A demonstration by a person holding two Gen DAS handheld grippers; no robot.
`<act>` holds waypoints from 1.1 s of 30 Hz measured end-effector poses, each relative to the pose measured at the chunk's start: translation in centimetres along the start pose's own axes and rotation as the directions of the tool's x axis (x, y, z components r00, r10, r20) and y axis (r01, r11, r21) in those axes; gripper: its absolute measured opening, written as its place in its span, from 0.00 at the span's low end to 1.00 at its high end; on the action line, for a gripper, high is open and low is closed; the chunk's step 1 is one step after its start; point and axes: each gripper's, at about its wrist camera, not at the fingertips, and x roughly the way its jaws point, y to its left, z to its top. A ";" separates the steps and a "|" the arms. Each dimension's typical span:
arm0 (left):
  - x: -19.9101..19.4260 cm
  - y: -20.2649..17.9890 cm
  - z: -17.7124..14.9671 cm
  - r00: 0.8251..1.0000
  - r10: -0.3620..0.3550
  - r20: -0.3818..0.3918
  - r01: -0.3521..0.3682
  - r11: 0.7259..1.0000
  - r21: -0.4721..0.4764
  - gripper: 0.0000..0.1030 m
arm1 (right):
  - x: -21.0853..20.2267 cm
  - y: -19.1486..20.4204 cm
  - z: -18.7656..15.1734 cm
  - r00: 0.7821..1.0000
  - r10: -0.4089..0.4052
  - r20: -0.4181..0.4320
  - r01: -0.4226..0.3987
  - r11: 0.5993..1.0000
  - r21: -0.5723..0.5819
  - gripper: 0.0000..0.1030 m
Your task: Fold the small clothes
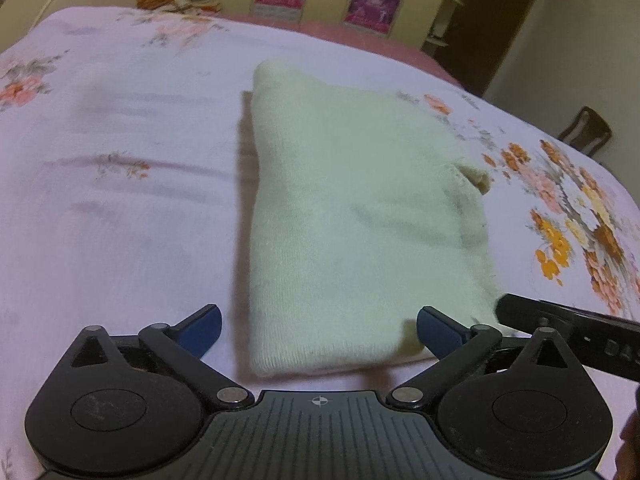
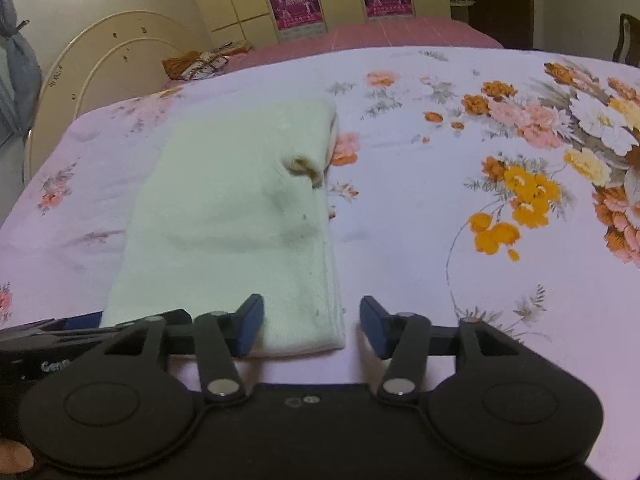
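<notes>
A cream knitted garment [image 1: 352, 208] lies folded into a long rectangle on the floral bedsheet [image 1: 120, 200]. My left gripper [image 1: 320, 330] stands wide open at the garment's near edge, the blue pads apart from the cloth on both sides. In the right wrist view the same garment [image 2: 232, 216] reaches down to my right gripper [image 2: 312, 326]. That gripper is open around the garment's near right corner, with a gap beside the right pad. A small fold of fabric sticks up near the garment's right edge [image 2: 304, 168].
The lilac sheet with orange and pink flowers [image 2: 520, 192] stretches to the right. An orange patterned cloth [image 2: 196, 64] lies at the bed's far edge. Beyond stand a cream headboard [image 2: 100, 64], wardrobe doors with pink posters [image 2: 296, 4] and a dark chair [image 1: 586, 130].
</notes>
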 end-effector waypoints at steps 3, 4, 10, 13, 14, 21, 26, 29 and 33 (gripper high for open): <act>0.0 -0.5 0.0 0.997 0.064 -0.044 -0.064 0.998 -0.003 1.00 | -0.8 -0.6 -0.2 1.000 0.012 0.010 -0.012 1.000 0.006 0.54; 0.0 -0.8 -0.1 0.995 0.086 -0.054 -0.086 0.996 0.006 1.00 | -1.2 -0.8 -0.4 1.000 0.016 0.014 -0.016 1.000 0.006 0.57; -0.5 -2.2 -1.5 0.982 0.179 -0.061 -0.179 0.984 0.020 1.00 | -3.0 -2.3 -1.2 0.999 0.037 0.015 -0.037 0.999 0.012 0.62; -1.2 -2.6 -2.2 0.978 0.206 -0.043 -0.206 0.979 0.014 1.00 | -3.7 -2.7 -1.5 0.999 0.052 0.014 -0.052 0.999 0.009 0.64; -1.5 -2.7 -2.4 0.976 0.217 -0.037 -0.216 0.976 0.016 1.00 | -4.0 -2.7 -1.6 0.998 0.058 0.013 -0.058 0.998 0.005 0.65; -7.1 -3.8 -3.9 0.944 0.311 0.110 -0.313 0.950 0.002 1.00 | -6.5 -2.6 -2.4 0.994 0.111 0.004 -0.111 0.993 -0.042 0.68; -12.8 -4.4 -5.2 0.934 0.322 0.152 -0.318 0.947 -0.053 1.00 | -9.8 -2.2 -3.1 0.989 0.145 0.014 -0.143 0.985 -0.099 0.73; -16.5 -5.6 -6.3 0.913 0.358 0.196 -0.354 0.934 -0.057 1.00 | -12.9 -1.6 -4.1 0.989 0.144 0.035 -0.136 0.975 -0.175 0.83; -20.9 -7.3 -8.1 0.917 0.344 0.201 -0.343 0.938 -0.039 1.00 | -18.1 -0.9 -5.9 0.986 0.107 0.126 -0.067 0.954 -0.291 0.90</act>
